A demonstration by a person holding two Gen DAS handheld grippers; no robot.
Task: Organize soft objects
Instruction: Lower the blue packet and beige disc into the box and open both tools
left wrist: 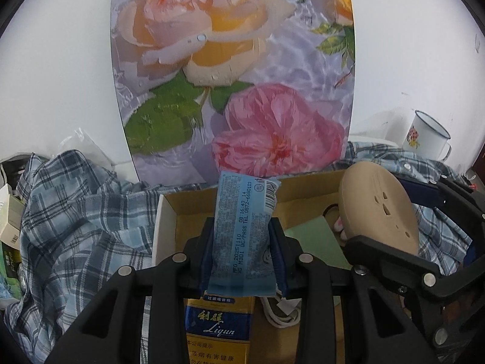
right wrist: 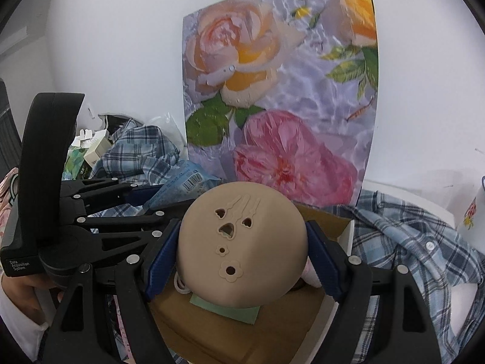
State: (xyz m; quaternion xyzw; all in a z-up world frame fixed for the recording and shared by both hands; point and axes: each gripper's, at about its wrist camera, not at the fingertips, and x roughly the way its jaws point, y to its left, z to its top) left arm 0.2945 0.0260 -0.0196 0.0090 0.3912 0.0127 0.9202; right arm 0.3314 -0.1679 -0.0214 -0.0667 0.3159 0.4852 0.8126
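Observation:
My left gripper [left wrist: 242,250] is shut on a light blue plastic tissue packet [left wrist: 242,236] and holds it upright above an open cardboard box [left wrist: 194,203]. My right gripper [right wrist: 242,254] is shut on a round tan soft disc with cut-out holes [right wrist: 242,242], held over the same box [right wrist: 330,221]. The disc also shows in the left wrist view [left wrist: 379,209] at the right, with the right gripper's arm beside it. The packet shows in the right wrist view [right wrist: 185,185] at the left. A blue plaid shirt [left wrist: 75,212] lies crumpled around the box.
In the box lie a blue and yellow cigarette carton [left wrist: 218,327], a green card [left wrist: 315,239] and a white cord [left wrist: 279,312]. A flower-print board [left wrist: 236,69] leans on the white wall behind. A white enamel mug [left wrist: 427,136] stands at the right. Small boxes [left wrist: 9,224] sit at the left.

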